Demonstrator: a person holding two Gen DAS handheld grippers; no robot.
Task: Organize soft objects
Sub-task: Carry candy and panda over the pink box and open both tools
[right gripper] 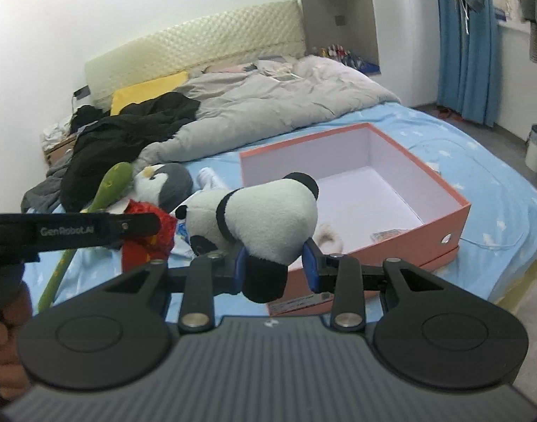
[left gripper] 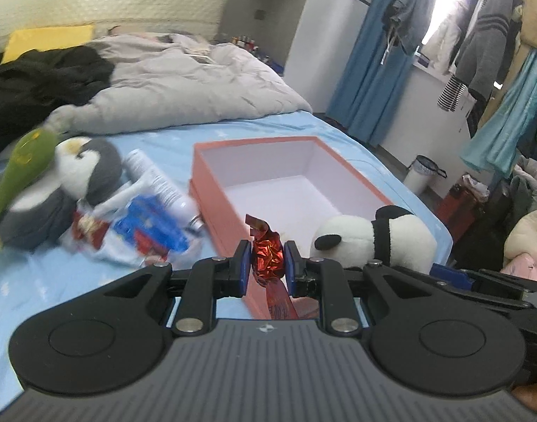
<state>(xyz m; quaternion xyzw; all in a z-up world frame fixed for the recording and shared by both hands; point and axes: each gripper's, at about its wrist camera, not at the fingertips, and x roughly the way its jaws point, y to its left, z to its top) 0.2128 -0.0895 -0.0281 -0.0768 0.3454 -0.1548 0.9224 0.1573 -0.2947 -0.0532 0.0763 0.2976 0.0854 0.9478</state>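
Note:
My left gripper (left gripper: 267, 262) is shut on a crumpled red foil wrapper (left gripper: 267, 253), held above the near left corner of the open pink box (left gripper: 229, 218). My right gripper (right gripper: 277, 262) is shut on a plush panda (right gripper: 268, 218), held just in front of the pink box (right gripper: 444, 221). The panda also shows in the left wrist view (left gripper: 374, 239), at the box's near right. The red wrapper shows in the right wrist view (right gripper: 145, 242) under the left gripper's arm. A grey penguin plush (left gripper: 82, 168) and a green plush (left gripper: 18, 176) lie on the bed to the left.
A white tube (left gripper: 159, 179) and blue and red snack packets (left gripper: 145, 228) lie left of the box on the blue sheet (left gripper: 57, 281). A small fluffy item (right gripper: 328, 237) and a packet (right gripper: 388, 235) lie inside the box. A grey duvet (left gripper: 184, 81) and black clothes (left gripper: 39, 81) lie behind.

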